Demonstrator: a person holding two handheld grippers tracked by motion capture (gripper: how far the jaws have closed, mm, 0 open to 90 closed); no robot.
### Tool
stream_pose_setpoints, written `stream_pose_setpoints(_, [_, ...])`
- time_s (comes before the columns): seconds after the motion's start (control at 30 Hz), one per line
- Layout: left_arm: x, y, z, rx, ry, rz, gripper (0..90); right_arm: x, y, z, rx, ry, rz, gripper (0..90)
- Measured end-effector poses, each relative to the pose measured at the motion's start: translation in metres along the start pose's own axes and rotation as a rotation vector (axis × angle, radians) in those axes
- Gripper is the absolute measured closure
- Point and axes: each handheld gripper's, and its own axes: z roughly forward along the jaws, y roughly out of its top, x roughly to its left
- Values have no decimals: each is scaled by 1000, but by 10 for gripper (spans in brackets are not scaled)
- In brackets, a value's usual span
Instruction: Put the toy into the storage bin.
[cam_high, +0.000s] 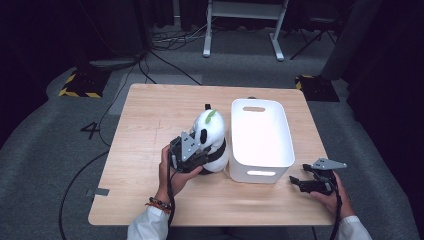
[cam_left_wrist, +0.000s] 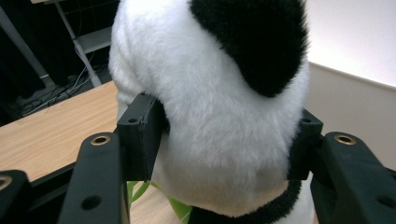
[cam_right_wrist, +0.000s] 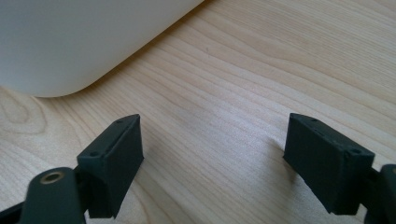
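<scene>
A black and white plush panda (cam_high: 210, 135) with a green leaf on its head sits upright on the wooden table (cam_high: 150, 115), just left of a white plastic bin (cam_high: 260, 140). My left gripper (cam_high: 197, 152) is shut on the panda from its near side. In the left gripper view both pads (cam_left_wrist: 140, 135) press into the white fur of the panda (cam_left_wrist: 215, 140), denting it. My right gripper (cam_high: 300, 182) rests low at the table's near right, by the bin's front corner, its jaws wide open over bare wood (cam_right_wrist: 215, 140) with nothing between them.
The bin's rounded white wall (cam_right_wrist: 70, 42) lies close ahead of the right gripper. Beyond the table are grey floor, cables (cam_high: 170, 37), a white desk frame (cam_high: 245, 25) and yellow-black striped mats (cam_high: 80, 85).
</scene>
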Motion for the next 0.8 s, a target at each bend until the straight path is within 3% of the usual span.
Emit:
stream_pose_setpoints(0.33, [0, 2, -2, -11, 5, -10, 422, 0, 0, 0, -1, 0, 0, 196])
stream_pose_setpoints(0.5, [-1, 3, -5, -17, 5, 6, 423, 0, 0, 0, 1, 1, 1, 195])
stream_pose_setpoints(0.8, [4, 9, -13, -54, 41, -8, 424, 1, -1, -1, -5, -10, -5, 196])
